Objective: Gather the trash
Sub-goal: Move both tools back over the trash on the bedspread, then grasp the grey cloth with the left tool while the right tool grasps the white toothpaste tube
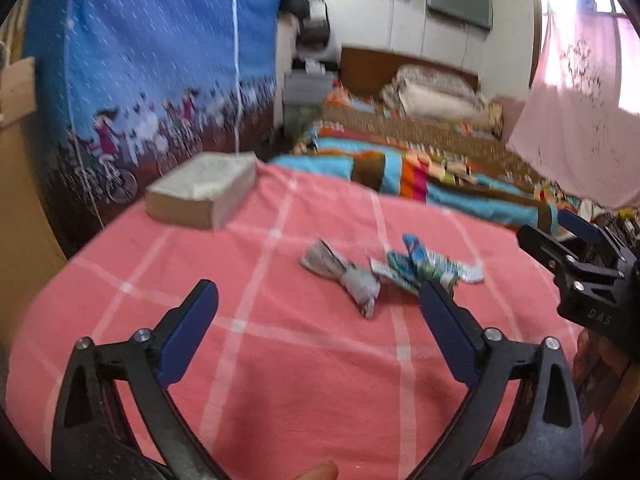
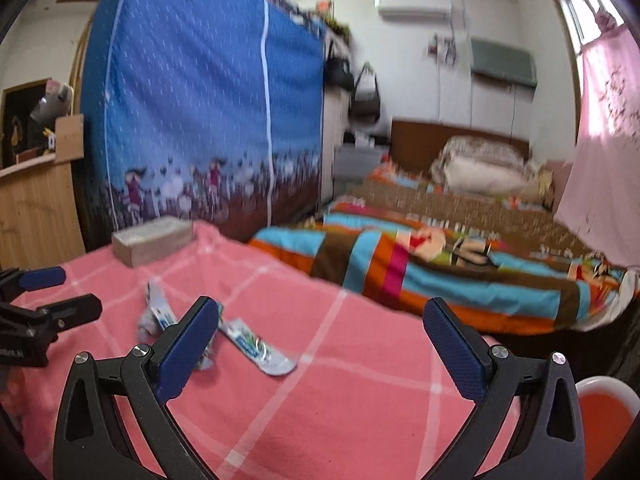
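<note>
The trash is a small cluster of crumpled wrappers on the pink checked cloth (image 1: 280, 380): a grey wrapper (image 1: 344, 276) to the left and a blue-green printed wrapper (image 1: 424, 266) touching it on the right. In the right wrist view the same wrappers (image 2: 256, 346) lie left of centre, partly behind that gripper's left finger.

Step in hand, as judged: approach and first pick. To do it well, take 1 wrapper at a time, lower the fingertips either side of a raised fold, and close just above the cloth so the fabric is not pinched with it. A red container with a white rim (image 2: 604, 404) at the near right may be the bin; this cannot be confirmed.

Left gripper (image 1: 318, 300): fingers spread wide, nothing between them, touching nothing, short of the wrappers. Right gripper (image 2: 320, 316): fingers likewise spread wide and empty, aimed right of the wrappers. A tissue pack (image 1: 202, 190) sits far left, well apart.
</note>
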